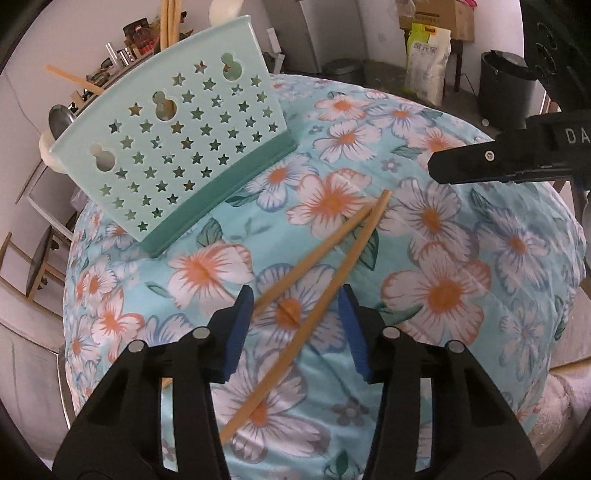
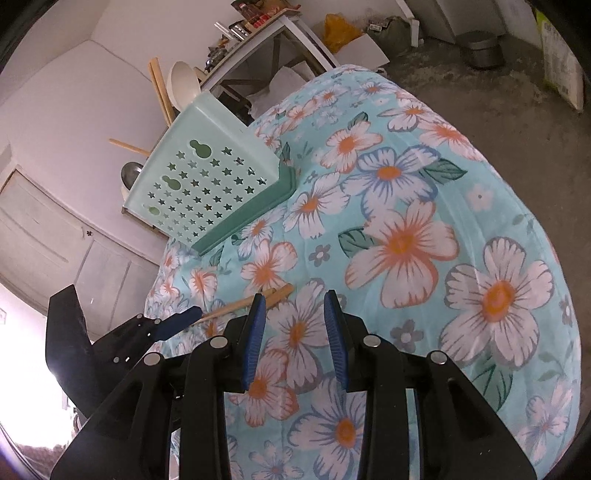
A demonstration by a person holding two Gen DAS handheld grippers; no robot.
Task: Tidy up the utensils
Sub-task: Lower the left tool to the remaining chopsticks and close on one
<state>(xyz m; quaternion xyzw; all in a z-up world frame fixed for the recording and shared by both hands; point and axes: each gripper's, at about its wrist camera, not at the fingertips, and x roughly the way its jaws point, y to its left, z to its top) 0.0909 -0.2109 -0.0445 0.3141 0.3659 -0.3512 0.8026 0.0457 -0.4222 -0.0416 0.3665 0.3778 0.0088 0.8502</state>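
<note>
Two wooden chopsticks lie crossed on the floral tablecloth, running between the fingers of my left gripper, which is open around them. A mint-green utensil holder with star cut-outs stands at the table's far left; chopsticks, a metal spoon and a white ladle stick out behind it. In the right wrist view my right gripper is open and empty above the cloth, with the chopstick ends just left of its left finger. The holder stands further back. My left gripper shows at the left.
The right gripper's black finger reaches in from the right in the left wrist view. A black bin, a white bag and a cluttered shelf stand beyond the round table.
</note>
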